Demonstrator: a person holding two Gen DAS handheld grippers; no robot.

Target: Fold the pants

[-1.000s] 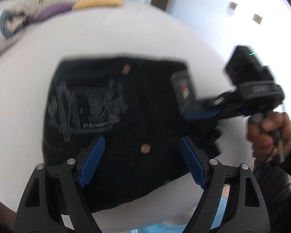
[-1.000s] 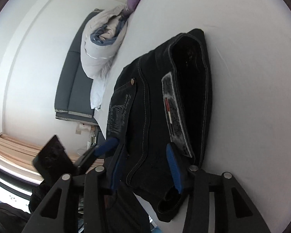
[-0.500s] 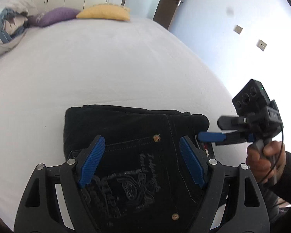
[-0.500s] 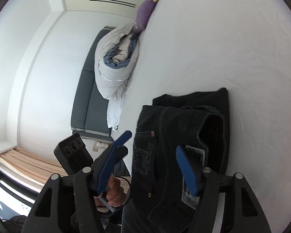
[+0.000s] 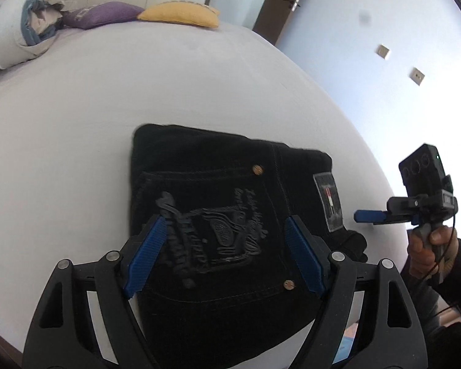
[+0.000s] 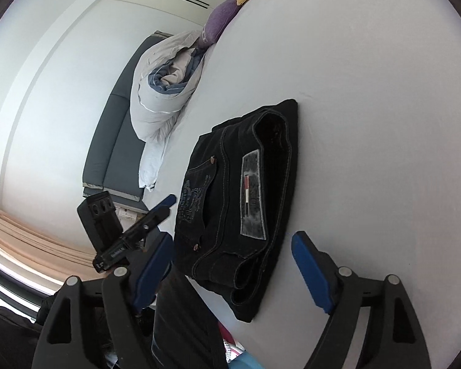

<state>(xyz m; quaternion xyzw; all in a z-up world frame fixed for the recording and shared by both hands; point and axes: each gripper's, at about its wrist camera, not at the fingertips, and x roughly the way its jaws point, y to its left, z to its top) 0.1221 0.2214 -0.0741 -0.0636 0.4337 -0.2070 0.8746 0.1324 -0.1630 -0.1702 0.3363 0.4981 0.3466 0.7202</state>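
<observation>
The black pants [image 5: 230,230] lie folded into a thick square near the bed's [image 5: 107,98] front edge, back pocket and grey waistband patch [image 6: 252,193] facing up. The left gripper [image 5: 226,255] hangs above the pocket with its blue fingers [image 5: 144,255] spread wide and holding nothing, while the right gripper [image 6: 233,273] sits off the pants at about 3 o'clock in the left view, its fingers [image 6: 310,272] likewise spread and empty. At 11 and 12 o'clock, at the far end of the bed, lie a rolled duvet [image 5: 18,27], a purple cushion [image 5: 104,12] and a yellow cushion [image 5: 178,13].
</observation>
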